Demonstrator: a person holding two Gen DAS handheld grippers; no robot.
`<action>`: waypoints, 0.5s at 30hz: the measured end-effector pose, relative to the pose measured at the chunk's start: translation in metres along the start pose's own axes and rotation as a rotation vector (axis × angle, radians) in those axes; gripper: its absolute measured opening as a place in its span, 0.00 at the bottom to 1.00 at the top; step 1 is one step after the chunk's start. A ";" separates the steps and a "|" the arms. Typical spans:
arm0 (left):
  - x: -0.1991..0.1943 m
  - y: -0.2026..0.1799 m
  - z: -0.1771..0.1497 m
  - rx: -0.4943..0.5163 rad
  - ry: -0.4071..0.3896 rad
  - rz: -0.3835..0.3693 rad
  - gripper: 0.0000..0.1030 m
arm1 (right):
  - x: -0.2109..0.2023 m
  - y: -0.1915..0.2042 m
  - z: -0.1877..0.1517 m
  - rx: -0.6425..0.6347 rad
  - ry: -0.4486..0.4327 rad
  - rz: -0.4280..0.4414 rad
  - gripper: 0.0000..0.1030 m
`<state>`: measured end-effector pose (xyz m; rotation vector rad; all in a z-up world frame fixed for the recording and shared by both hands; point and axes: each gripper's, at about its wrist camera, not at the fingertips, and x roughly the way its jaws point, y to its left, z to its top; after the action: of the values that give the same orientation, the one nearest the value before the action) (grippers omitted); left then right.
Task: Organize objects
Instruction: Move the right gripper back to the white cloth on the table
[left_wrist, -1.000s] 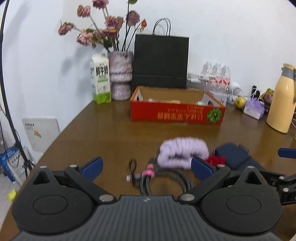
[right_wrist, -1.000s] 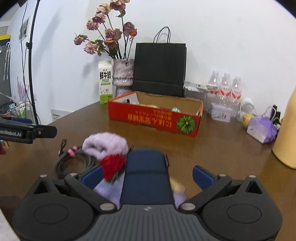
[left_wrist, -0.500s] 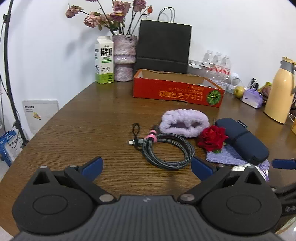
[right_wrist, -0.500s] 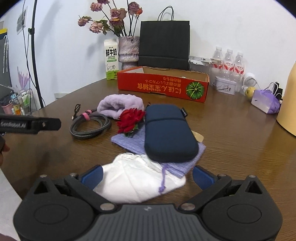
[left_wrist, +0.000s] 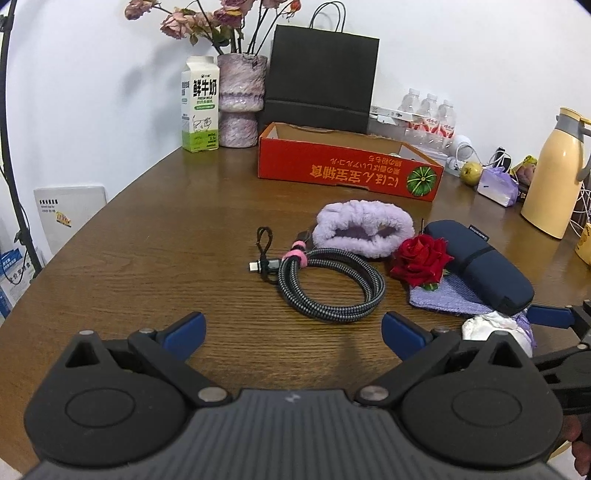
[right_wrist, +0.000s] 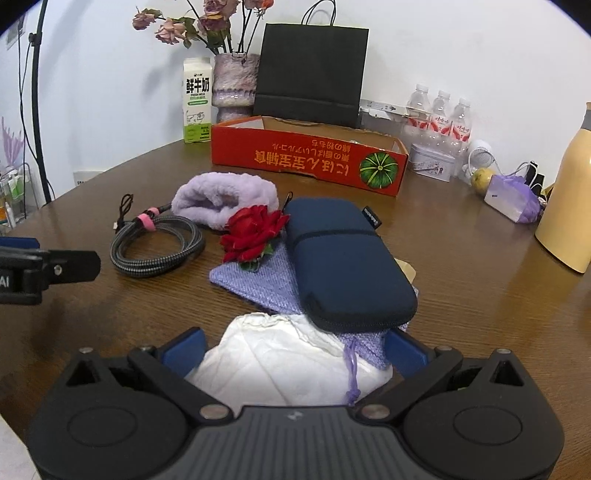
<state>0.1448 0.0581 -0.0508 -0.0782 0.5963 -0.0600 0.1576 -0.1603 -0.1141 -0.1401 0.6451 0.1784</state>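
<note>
On the brown desk (left_wrist: 147, 236) the clutter to be sorted lies in a loose row in front of the red cardboard box (right_wrist: 310, 160). Farthest left is the coiled braided cable (left_wrist: 328, 280), then the fluffy lilac headband (left_wrist: 364, 230), the red fabric rose (right_wrist: 253, 232) resting on a knitted purple pouch (right_wrist: 258, 278), and the navy zip case (right_wrist: 347, 258) lying over that pouch, with a crumpled white cloth (right_wrist: 284, 362) nearest the camera. The left gripper (left_wrist: 293, 330) hangs above bare desk just short of the cable, its fingers spread wide and empty. The right gripper (right_wrist: 293, 349) has its fingers wide too, straddling the white cloth without visibly pinching it. Nothing looks picked up yet, so this seems to be the approach before a first grasp. Next, the right fingers would need to drop and close on the cloth, gathering enough limp fabric to lift clear of the pouch's drawstring, then carry it toward the box.
</note>
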 end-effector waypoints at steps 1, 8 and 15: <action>0.000 0.001 0.000 -0.003 0.002 0.002 1.00 | -0.001 -0.002 -0.001 0.001 0.000 0.007 1.00; 0.001 0.002 0.001 -0.006 0.012 0.019 1.00 | -0.010 -0.035 -0.012 0.040 0.036 0.102 1.00; 0.002 -0.003 0.000 0.002 0.018 0.029 1.00 | -0.016 -0.064 -0.017 0.029 0.053 0.114 1.00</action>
<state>0.1464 0.0552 -0.0519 -0.0666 0.6152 -0.0331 0.1487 -0.2282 -0.1133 -0.0798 0.7083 0.2758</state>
